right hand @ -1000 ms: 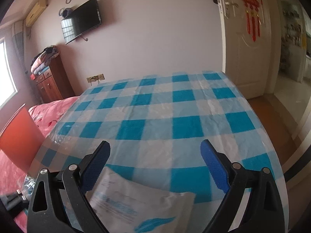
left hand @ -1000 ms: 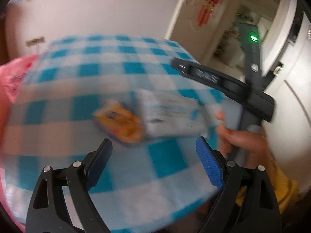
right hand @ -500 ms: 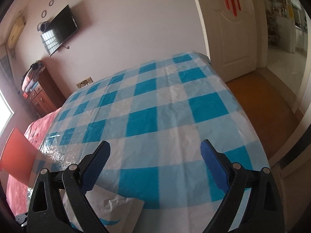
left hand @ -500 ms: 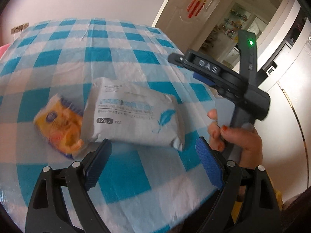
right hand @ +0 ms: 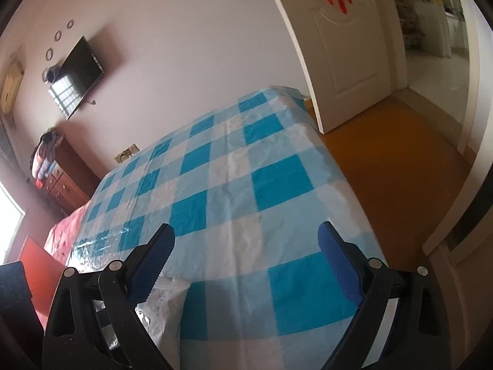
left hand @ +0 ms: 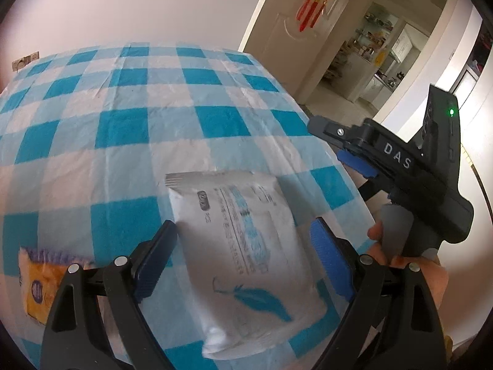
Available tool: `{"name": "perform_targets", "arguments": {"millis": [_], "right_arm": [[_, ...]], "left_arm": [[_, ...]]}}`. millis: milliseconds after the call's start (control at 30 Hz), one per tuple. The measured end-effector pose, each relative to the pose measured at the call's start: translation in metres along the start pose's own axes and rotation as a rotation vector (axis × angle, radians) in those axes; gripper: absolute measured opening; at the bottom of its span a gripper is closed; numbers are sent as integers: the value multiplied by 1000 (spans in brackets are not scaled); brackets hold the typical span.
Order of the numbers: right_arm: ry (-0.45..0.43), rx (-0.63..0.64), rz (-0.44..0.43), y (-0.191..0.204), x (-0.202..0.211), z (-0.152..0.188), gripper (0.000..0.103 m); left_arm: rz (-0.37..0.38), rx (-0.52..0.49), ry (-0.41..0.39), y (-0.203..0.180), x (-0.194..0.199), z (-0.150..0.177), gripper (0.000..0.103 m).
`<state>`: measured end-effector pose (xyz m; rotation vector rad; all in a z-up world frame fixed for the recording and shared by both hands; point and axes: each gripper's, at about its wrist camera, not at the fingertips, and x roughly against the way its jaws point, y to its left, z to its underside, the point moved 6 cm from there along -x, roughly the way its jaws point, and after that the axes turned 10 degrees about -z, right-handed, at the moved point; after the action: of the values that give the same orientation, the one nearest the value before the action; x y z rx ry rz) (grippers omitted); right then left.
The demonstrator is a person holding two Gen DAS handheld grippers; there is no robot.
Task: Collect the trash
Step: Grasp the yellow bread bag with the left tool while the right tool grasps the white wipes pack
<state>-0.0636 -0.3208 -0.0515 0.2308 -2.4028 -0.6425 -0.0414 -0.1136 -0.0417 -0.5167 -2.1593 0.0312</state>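
Left wrist view: left gripper point(left hand: 243, 257) with jaws spread wide, straddling a flat white plastic wipes pack point(left hand: 243, 246) printed with a blue feather, lying on the blue-and-white checked plastic tablecloth point(left hand: 129, 129) near the table's near right edge. Blue pads on either side of the pack; contact with it not clear. Just left, apart from the pack, a yellow-orange crinkled snack wrapper point(left hand: 43, 280) with a purple top edge, at the frame's lower left. Right gripper point(left hand: 357, 151) at the right, beyond the table edge, held by a hand point(left hand: 409, 265), green light lit.

Right wrist view: right gripper point(right hand: 246, 256) parted wide around nothing, over bare cloth; only a corner of the pack point(right hand: 160, 308) behind its left finger. Wrapper out of this view.

Legible: "DAS" in white on the right gripper body; "PCS" beside a dark oval on the pack, remaining print too blurred.
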Motion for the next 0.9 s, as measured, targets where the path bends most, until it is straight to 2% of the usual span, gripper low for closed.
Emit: {"name": "perform_targets", "arguments": {"millis": [133,233,333,500,567,767,900], "right_arm": [[32,-43,-37,-2,-1,3,93],[61,-47,-70,6,-2,9,93],[96,-34,-128,24,-1,20,93],[151,21,-177,54,1,43,93],[170,57,-183,65,2,55,93],[202,148,-147,80,1,79,93],[214,181,-139,87,-3,86,93]], "left_arm": [[-69,5,-40,12,19,-6,88],[-168,82,-62,42,43,-7,88],[-281,167,-47,73,55,1,88],[-337,253,4,103,56,17,88],[-381,295,14,112,55,22,88],[-433,354,56,125,45,33,88],[-434,369,68,126,42,36,88]]}}
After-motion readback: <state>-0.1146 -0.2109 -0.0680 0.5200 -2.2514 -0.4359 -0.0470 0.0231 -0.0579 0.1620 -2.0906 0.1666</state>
